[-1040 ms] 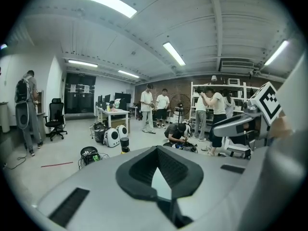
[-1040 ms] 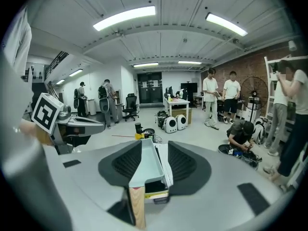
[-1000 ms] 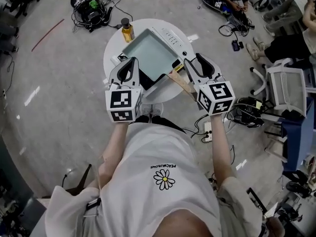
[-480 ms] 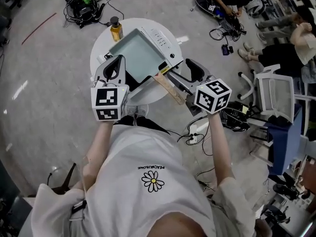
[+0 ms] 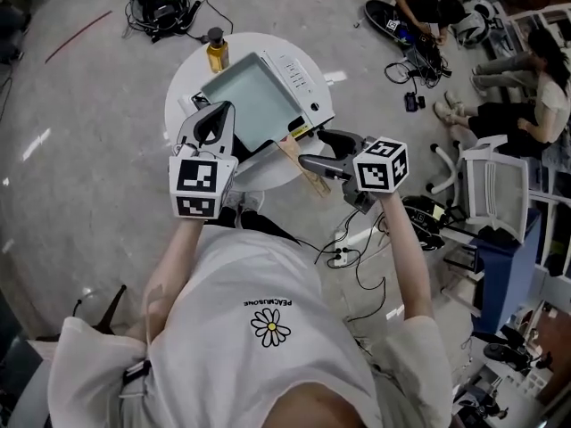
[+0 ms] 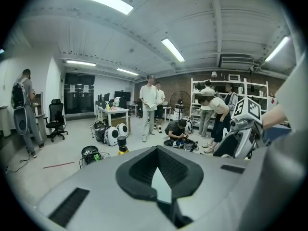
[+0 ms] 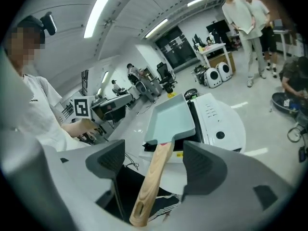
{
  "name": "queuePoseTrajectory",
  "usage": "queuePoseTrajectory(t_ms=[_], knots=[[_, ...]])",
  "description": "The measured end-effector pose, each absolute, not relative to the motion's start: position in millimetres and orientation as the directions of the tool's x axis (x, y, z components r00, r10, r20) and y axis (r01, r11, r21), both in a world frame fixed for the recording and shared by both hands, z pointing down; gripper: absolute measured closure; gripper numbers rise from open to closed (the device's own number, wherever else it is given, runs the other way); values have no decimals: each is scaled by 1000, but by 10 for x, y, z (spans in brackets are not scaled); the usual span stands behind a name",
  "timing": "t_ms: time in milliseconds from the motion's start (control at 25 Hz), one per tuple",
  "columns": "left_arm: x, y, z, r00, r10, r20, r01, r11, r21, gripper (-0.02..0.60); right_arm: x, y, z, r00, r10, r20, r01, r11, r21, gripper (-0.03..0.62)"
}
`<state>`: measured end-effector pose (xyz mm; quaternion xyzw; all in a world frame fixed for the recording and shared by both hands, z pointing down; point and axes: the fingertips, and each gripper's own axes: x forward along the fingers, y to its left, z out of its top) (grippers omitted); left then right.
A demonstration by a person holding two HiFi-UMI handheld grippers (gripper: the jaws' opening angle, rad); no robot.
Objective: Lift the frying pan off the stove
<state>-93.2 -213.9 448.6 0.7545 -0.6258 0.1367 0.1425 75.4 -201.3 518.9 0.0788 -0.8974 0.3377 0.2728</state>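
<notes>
A pale green rectangular frying pan (image 5: 254, 96) sits on the black and white stove (image 5: 302, 68) on a round white table (image 5: 181, 105). Its wooden handle (image 5: 299, 163) sticks out past the table edge towards me. My right gripper (image 5: 317, 148) stands open at the handle. In the right gripper view the handle (image 7: 154, 177) lies between the two fingers (image 7: 107, 161) and touches neither. The pan (image 7: 171, 119) rests flat. My left gripper (image 5: 214, 114) hovers at the pan's near left corner, shut and empty, and its jaws (image 6: 159, 172) meet.
An amber bottle (image 5: 216, 50) stands at the table's far edge. Cables and a headset (image 5: 156, 3) lie on the floor beyond it. People sit on the floor at the upper right (image 5: 428, 7). A white chair (image 5: 495, 181) and a power strip (image 5: 339, 255) are to my right.
My right gripper has opened wide and drawn back to the right along the handle. The pan stays on the stove. The left gripper has held its place beside the pan.
</notes>
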Motion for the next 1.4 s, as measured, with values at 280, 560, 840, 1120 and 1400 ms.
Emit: queuePoseTrajectory(t_ms=[280, 560, 840, 1120, 1400], knots=[[-975, -2088, 4556, 154, -901, 406, -988, -146, 50, 581, 683, -1857, 5506, -830, 213, 515, -262, 666, -698, 215], [-987, -2045, 4683, 140, -891, 433, -990, -124, 64, 581, 579, -1665, 5679, -805, 413, 427, -177, 520, -836, 220], [-1002, -2007, 4767, 126, -884, 449, -992, -104, 73, 581, 494, -1564, 5756, -765, 557, 324, -118, 374, -920, 280], [-1062, -1961, 4891, 109, -876, 470, -993, -77, 86, 581, 434, -1493, 5850, -719, 634, 283, -109, 300, -948, 368], [-1098, -1887, 4902, 84, -872, 483, -995, -45, 92, 581, 341, -1375, 5772, -696, 693, 188, -74, 192, -979, 404]])
